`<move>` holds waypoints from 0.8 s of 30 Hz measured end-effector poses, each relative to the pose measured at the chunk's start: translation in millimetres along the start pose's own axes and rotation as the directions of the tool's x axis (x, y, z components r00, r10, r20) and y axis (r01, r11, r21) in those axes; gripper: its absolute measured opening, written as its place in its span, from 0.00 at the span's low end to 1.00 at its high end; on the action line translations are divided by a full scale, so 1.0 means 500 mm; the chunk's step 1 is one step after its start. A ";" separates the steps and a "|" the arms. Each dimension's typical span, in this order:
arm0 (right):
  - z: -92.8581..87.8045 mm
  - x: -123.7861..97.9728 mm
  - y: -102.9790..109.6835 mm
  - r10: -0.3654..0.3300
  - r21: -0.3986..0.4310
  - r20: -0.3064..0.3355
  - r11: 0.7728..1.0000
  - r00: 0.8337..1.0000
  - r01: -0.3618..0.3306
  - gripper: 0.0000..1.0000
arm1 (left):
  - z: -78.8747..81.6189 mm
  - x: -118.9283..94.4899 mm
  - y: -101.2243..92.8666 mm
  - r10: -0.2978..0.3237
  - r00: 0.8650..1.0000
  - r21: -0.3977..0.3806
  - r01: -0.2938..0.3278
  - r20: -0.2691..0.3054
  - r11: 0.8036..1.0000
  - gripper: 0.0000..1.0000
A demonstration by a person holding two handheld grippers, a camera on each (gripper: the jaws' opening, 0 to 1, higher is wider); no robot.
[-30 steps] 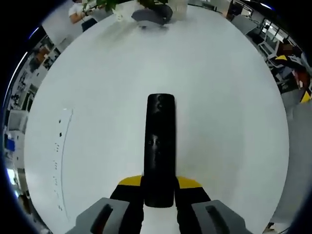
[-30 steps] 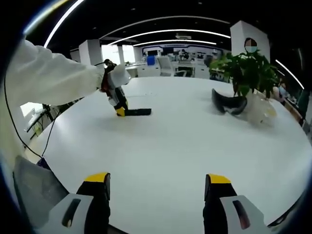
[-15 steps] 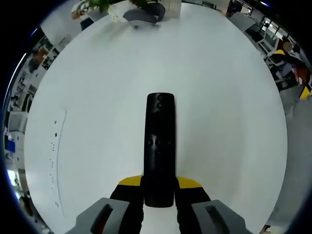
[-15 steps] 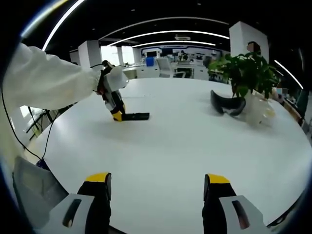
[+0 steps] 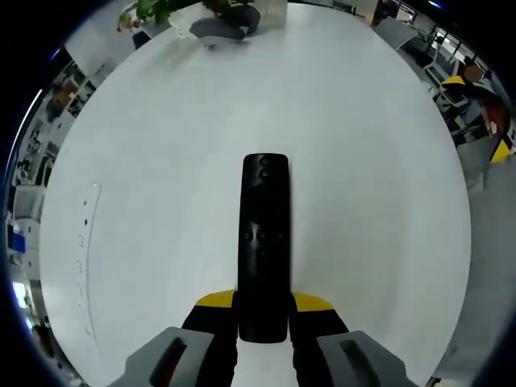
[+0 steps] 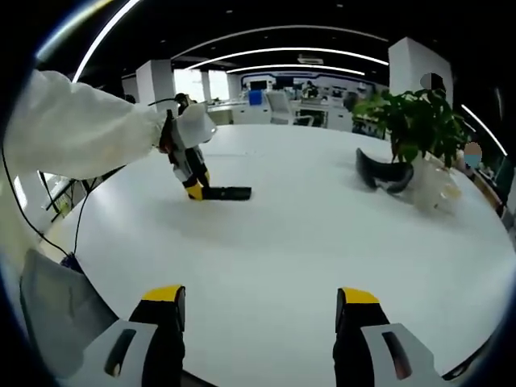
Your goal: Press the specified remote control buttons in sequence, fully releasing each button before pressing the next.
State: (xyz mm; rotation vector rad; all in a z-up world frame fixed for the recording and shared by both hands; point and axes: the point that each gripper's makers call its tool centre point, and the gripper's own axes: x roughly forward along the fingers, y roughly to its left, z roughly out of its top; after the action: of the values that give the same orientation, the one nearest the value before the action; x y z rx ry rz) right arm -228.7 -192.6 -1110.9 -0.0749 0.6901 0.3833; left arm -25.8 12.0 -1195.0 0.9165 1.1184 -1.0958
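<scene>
We can read no brand or writing on the remote (image 5: 264,242) — it is a slim black bar with small buttons near its far end and middle. Its long axis runs straight out from the left gripper (image 5: 264,318), whose yellow-tipped jaws pinch its near end, the rest lying flat on the white table (image 5: 161,161). In the right gripper view we see the right gripper (image 6: 258,310) — jaws spread wide, holding nothing — well apart from the remote (image 6: 226,193).

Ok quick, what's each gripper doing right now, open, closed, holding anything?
Left gripper: shut on the black remote control, which lies on the white table.
Right gripper: open, holding nothing, above the table.
</scene>
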 end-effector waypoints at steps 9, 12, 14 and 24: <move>0.003 -0.002 -0.007 -0.008 0.000 0.006 1.000 1.000 0.008 0.75 | -0.003 0.000 -0.044 0.001 0.999 0.012 -0.001 -0.042 1.000 0.23; 0.006 -0.005 -0.008 -0.011 0.010 0.015 1.000 1.000 0.011 0.75 | -0.006 -0.002 -0.060 0.002 0.999 0.013 -0.002 -0.039 1.000 0.23; 0.007 -0.006 -0.010 -0.016 0.013 0.019 1.000 1.000 0.015 0.74 | -0.009 -0.002 -0.066 -0.003 1.000 0.003 0.003 -0.026 1.000 0.23; 0.008 -0.008 -0.009 -0.036 0.003 0.024 0.999 0.999 0.036 0.74 | -0.021 -0.007 -0.126 -0.004 1.000 0.017 0.004 -0.001 1.000 0.23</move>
State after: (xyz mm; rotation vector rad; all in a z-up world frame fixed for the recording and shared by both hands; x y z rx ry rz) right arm -227.3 -197.4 -1105.6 -0.0800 0.6652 0.3485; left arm -89.6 8.0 -1195.8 0.9286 1.1135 -1.1104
